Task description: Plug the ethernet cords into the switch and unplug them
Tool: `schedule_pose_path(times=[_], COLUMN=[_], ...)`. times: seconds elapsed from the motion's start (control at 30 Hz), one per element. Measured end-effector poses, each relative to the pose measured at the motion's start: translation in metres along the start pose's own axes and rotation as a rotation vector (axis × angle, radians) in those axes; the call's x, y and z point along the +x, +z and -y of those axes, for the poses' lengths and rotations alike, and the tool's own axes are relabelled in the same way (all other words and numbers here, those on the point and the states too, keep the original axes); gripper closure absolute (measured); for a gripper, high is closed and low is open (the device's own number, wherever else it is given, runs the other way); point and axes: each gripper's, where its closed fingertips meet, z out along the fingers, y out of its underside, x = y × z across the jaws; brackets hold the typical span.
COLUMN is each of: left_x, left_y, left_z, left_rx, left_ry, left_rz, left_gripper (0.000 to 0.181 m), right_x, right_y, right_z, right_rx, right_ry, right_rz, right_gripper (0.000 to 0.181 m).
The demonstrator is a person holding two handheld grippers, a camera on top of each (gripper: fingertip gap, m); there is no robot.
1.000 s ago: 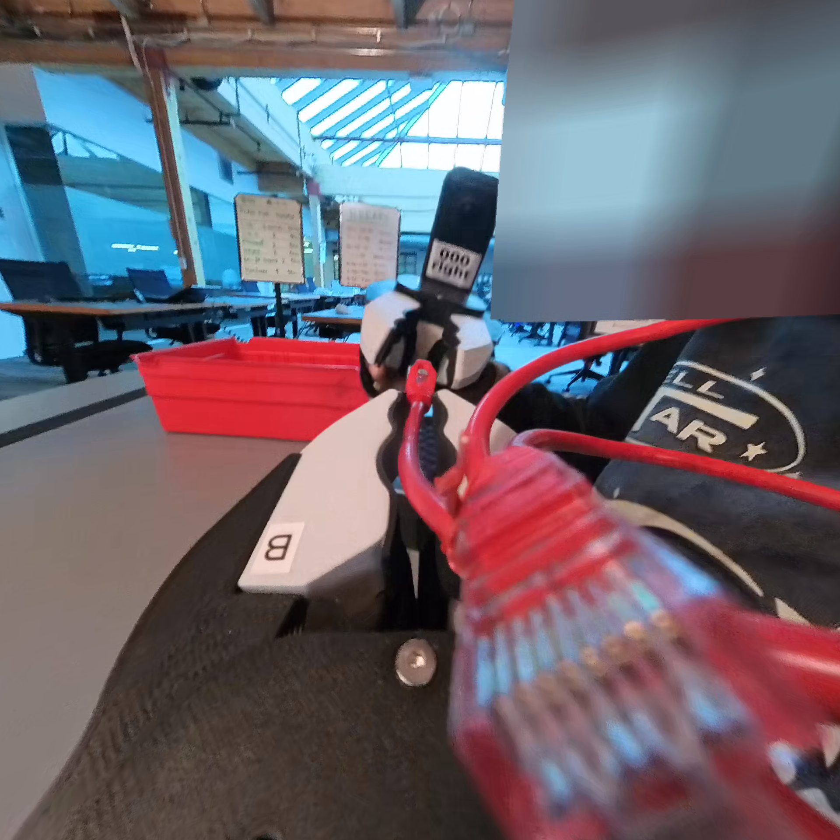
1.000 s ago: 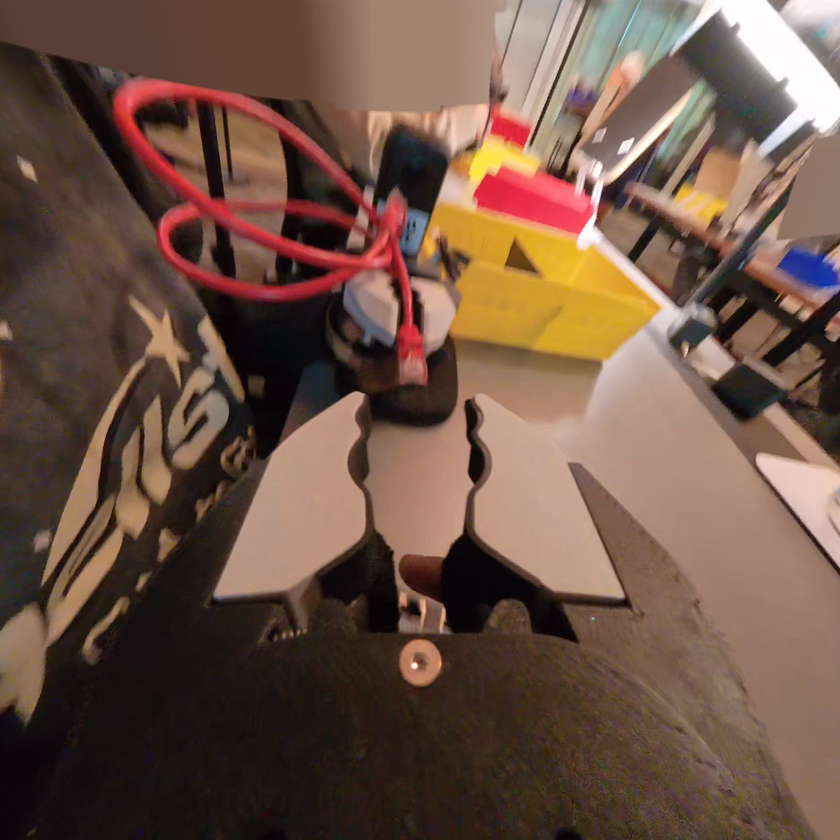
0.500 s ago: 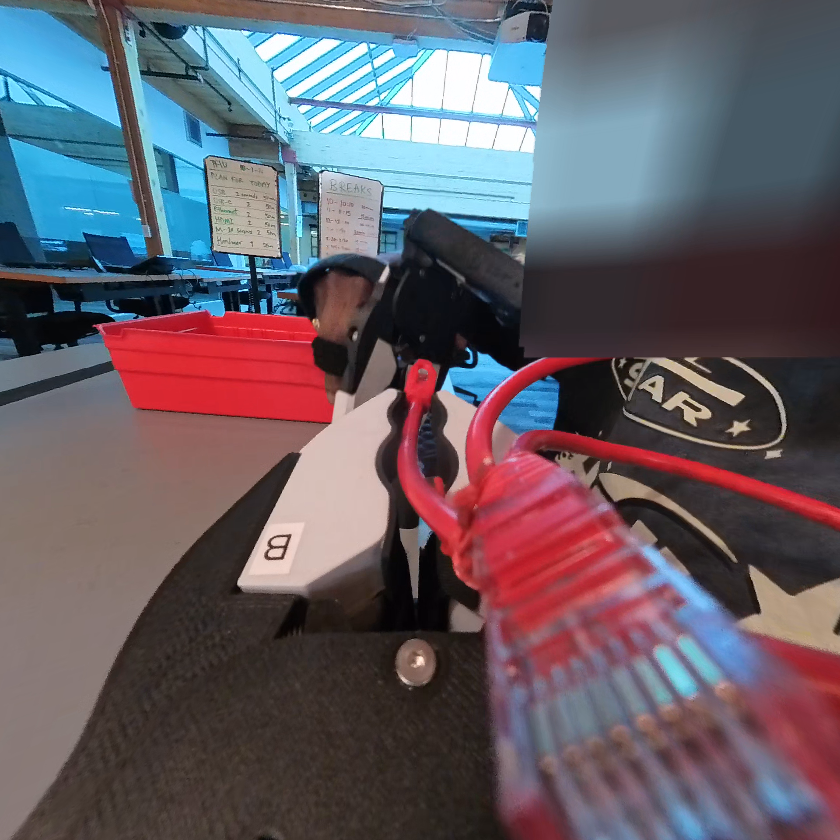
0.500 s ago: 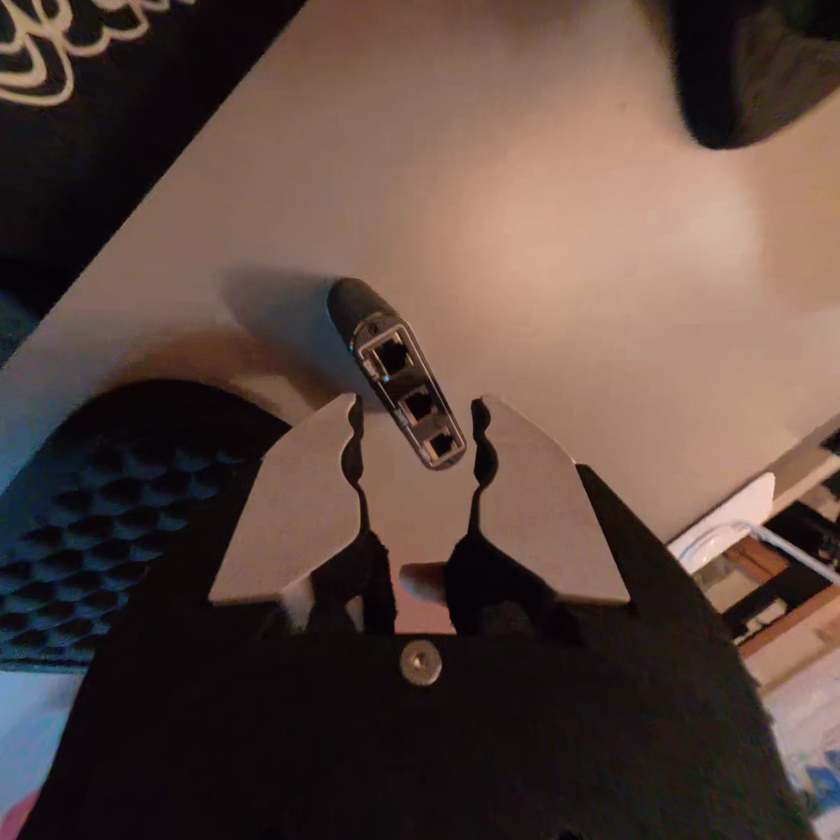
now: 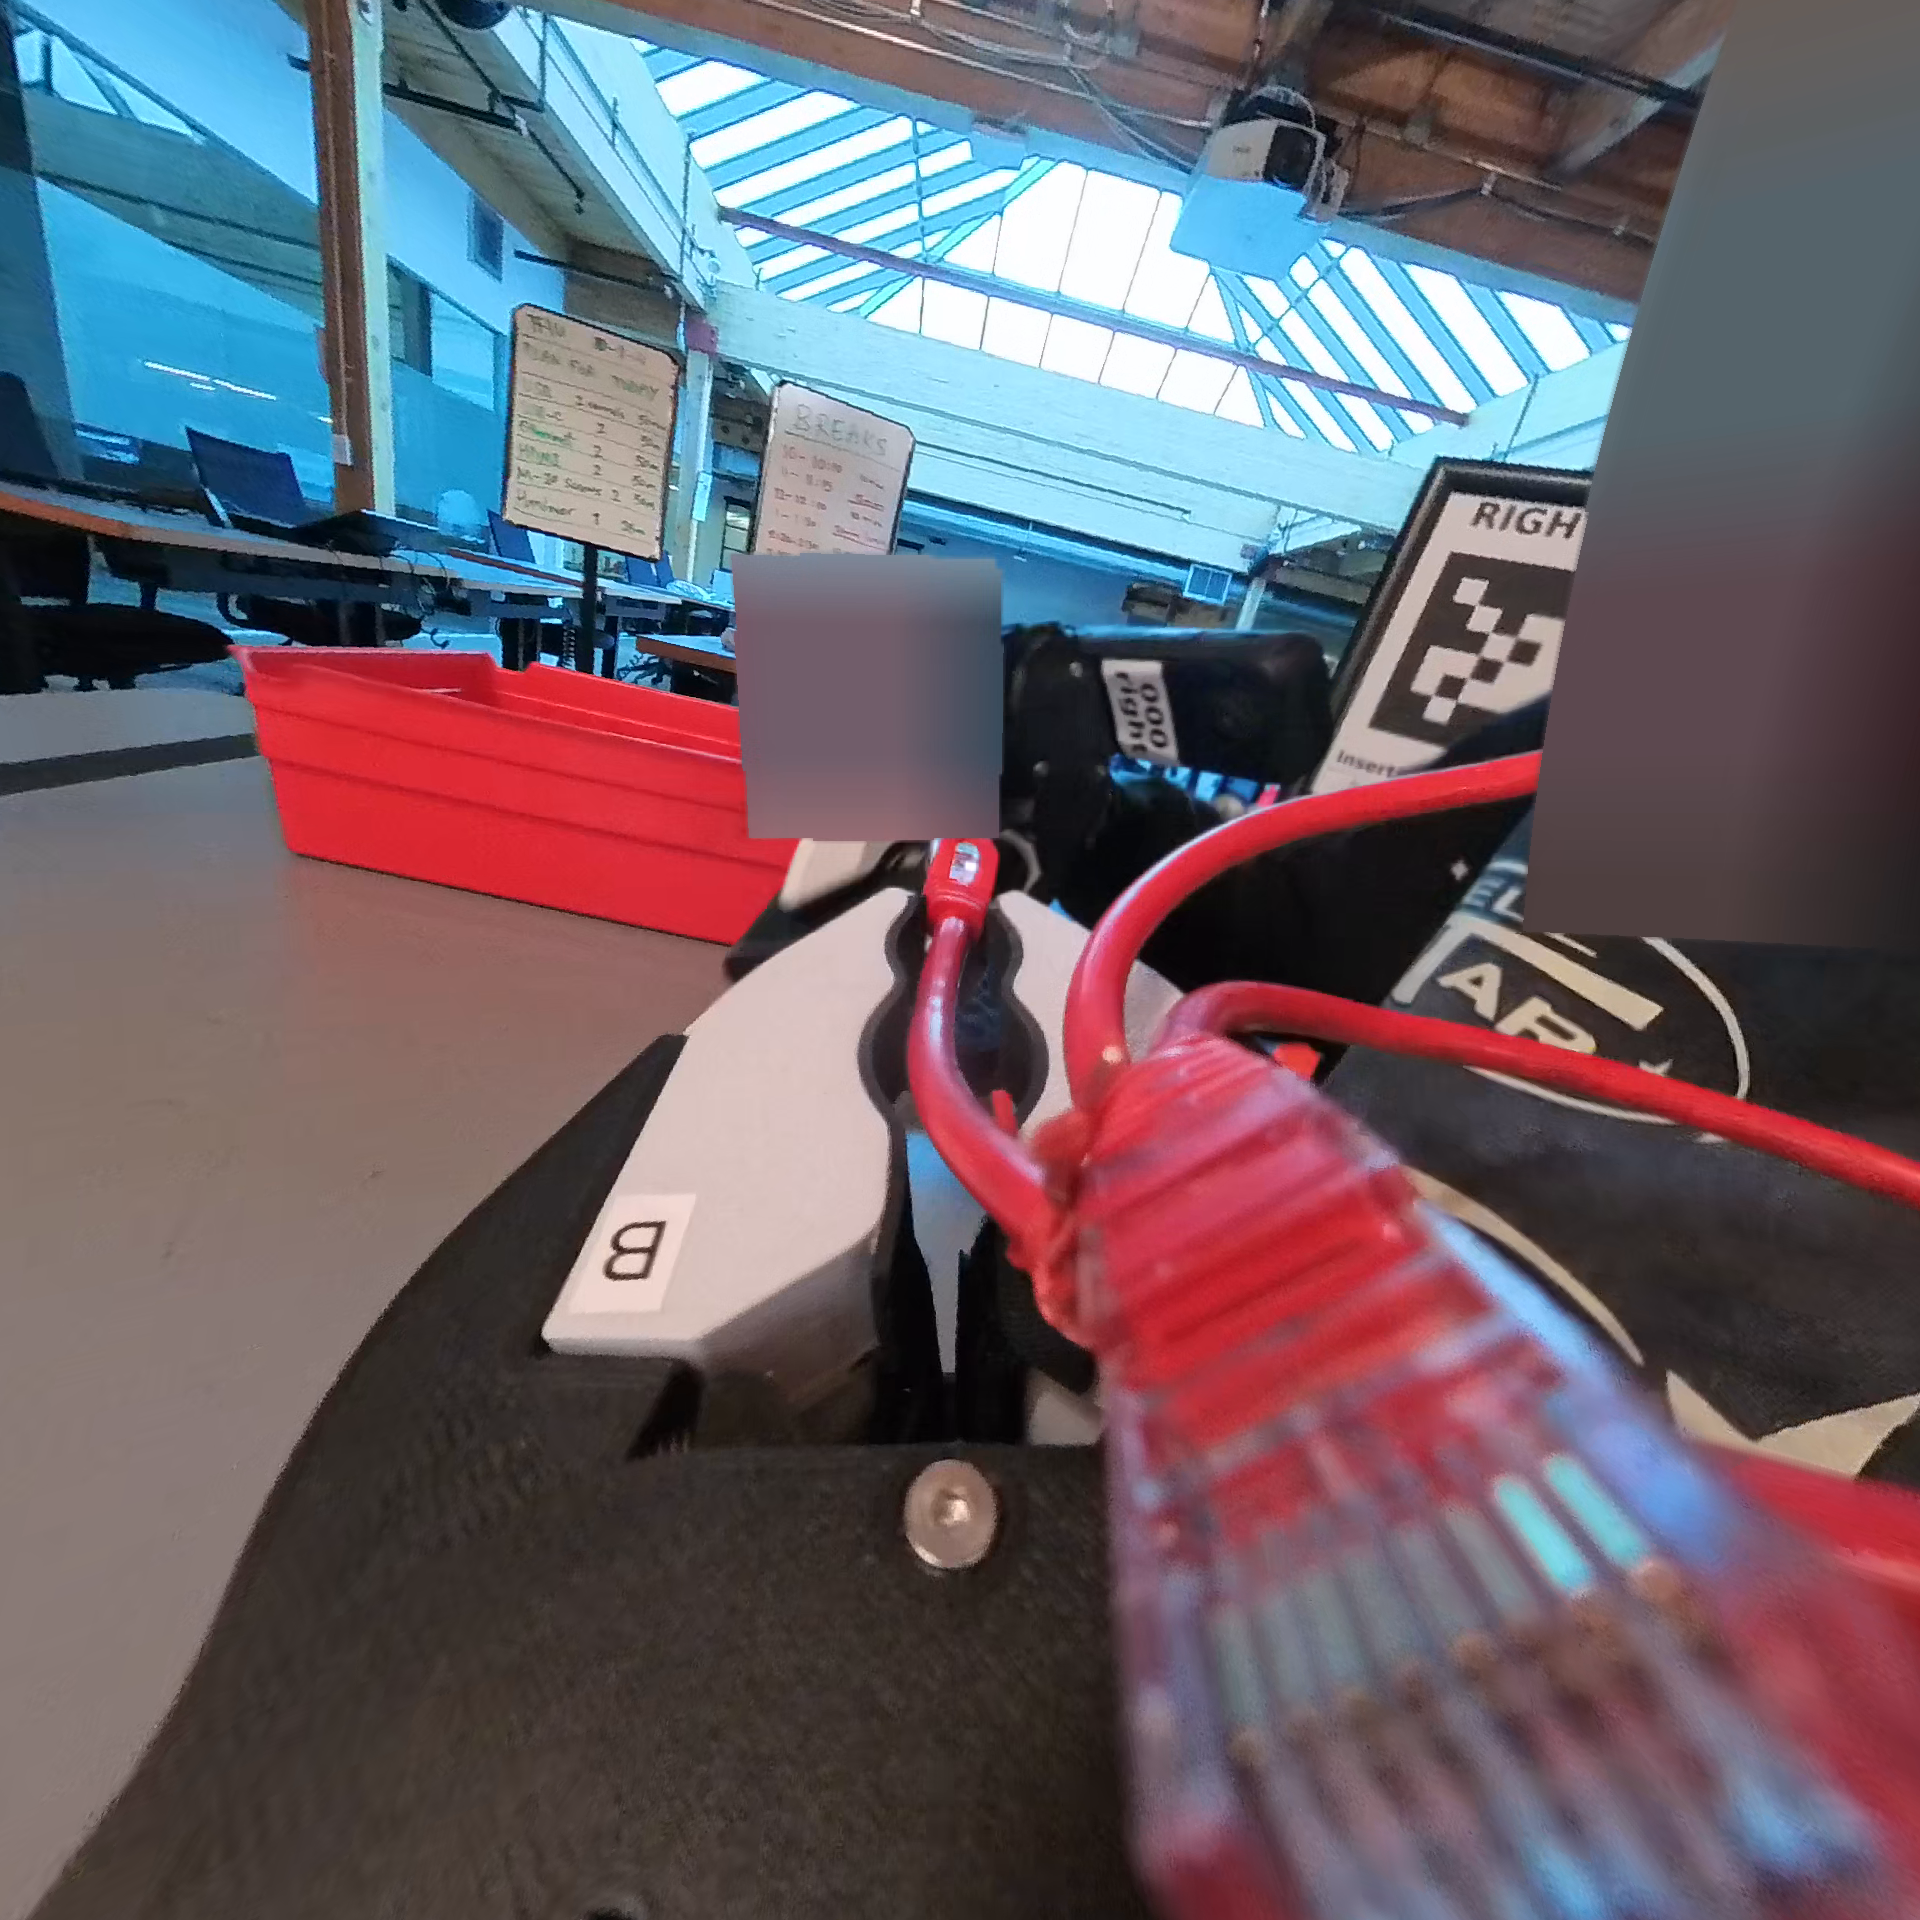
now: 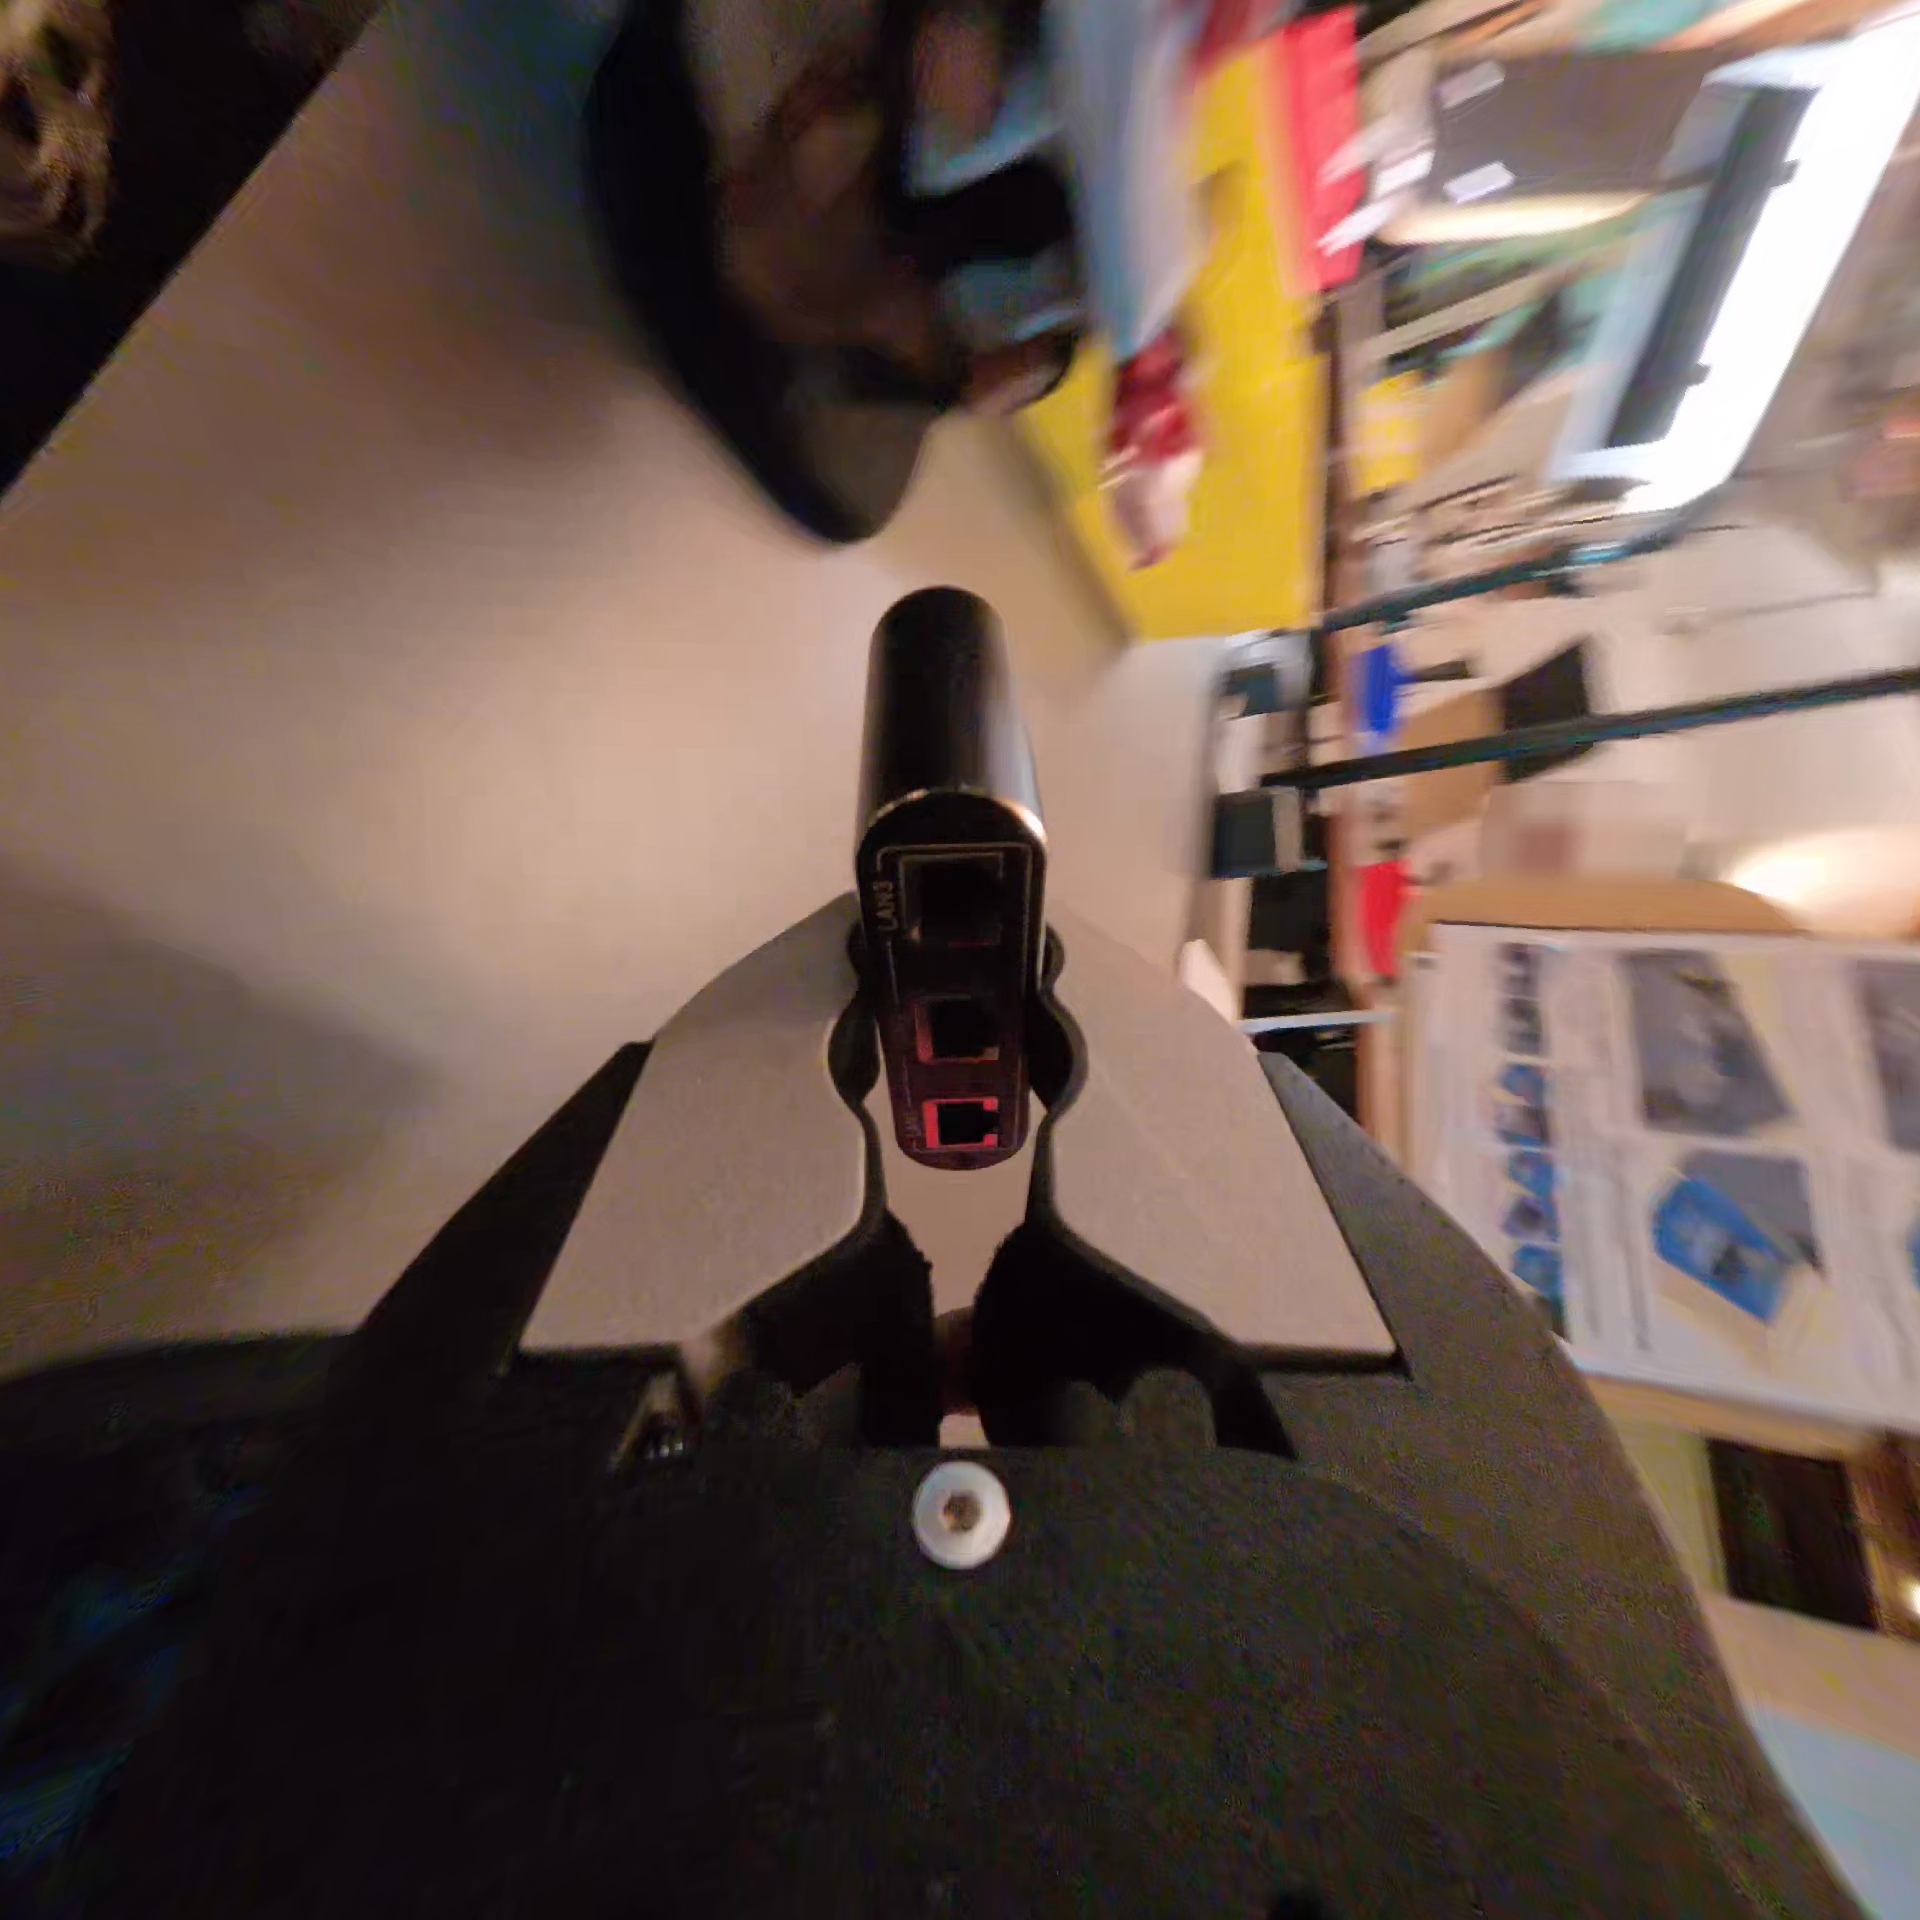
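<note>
Your near plug is out of focus and runs off the bottom edge, hiding your left tool's right finger. Past the switch, your right view smears: the yellow bins and the dark shape above are unreadable.

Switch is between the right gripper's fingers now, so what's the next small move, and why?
Probably bring the switch and the cord's plug together, lined up with an open port. The right gripper grips the switch, its three ports empty; the left gripper pinches the red cord behind the plug.
</note>
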Motion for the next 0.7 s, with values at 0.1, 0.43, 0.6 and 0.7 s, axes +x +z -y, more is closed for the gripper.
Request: schedule_pose_path(times=[0.1, 0.43, 0.6, 0.7], left_x=[-0.006, 0.012, 0.012, 0.011], left_y=[-0.001, 0.011, 0.012, 0.011], left_z=[0.001, -0.014, -0.015, -0.013], left_rx=[0.014, -0.084, -0.078, -0.069], left_ry=[-0.046, -0.084, -0.1, -0.089], left_rz=[0.017, -0.073, -0.07, -0.061], left_gripper=[0.17, 0.17, 0.17, 0.17], right_x=[0.023, 0.018, 0.014, 0.012], right_y=[-0.026, -0.03, -0.021, -0.018], right_z=[0.022, 0.038, 0.038, 0.042], right_rx=[0.19, 0.19, 0.121, 0.139], right_ry=[0.105, -0.033, -0.174, -0.175], right_rz=[-0.263, -0.368, -0.374, -0.364], right_gripper=[0.157, 0.157, 0.157, 0.157])
